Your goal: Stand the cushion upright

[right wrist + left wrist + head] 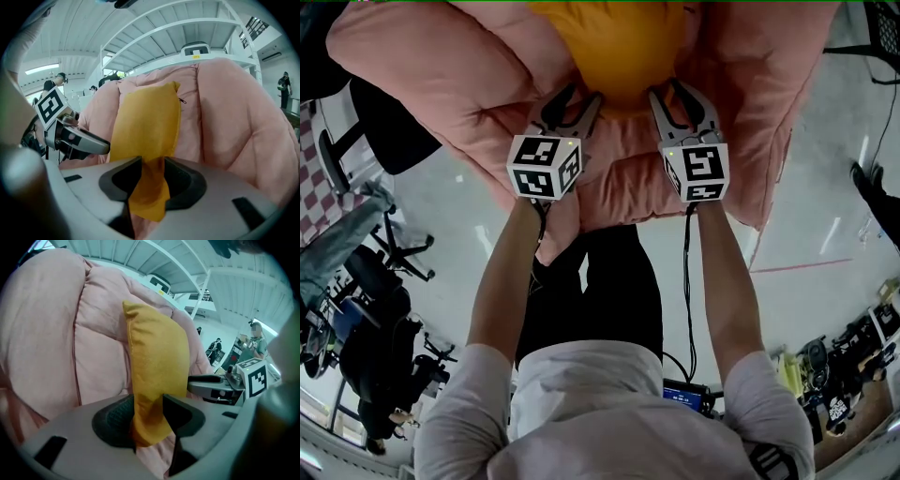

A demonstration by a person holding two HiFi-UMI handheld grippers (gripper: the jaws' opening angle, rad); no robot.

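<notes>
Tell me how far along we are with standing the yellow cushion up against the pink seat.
Done: the yellow cushion already stands on edge against the pink padded backrest. In hand: the left gripper and the right gripper both pinch its lower edge. Left: probably just letting go and seeing whether it keeps upright unaided.

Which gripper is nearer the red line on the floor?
Right. The right gripper clamps the yellow cushion on the side toward the red line; the left gripper clamps the same cushion farther from it.
</notes>
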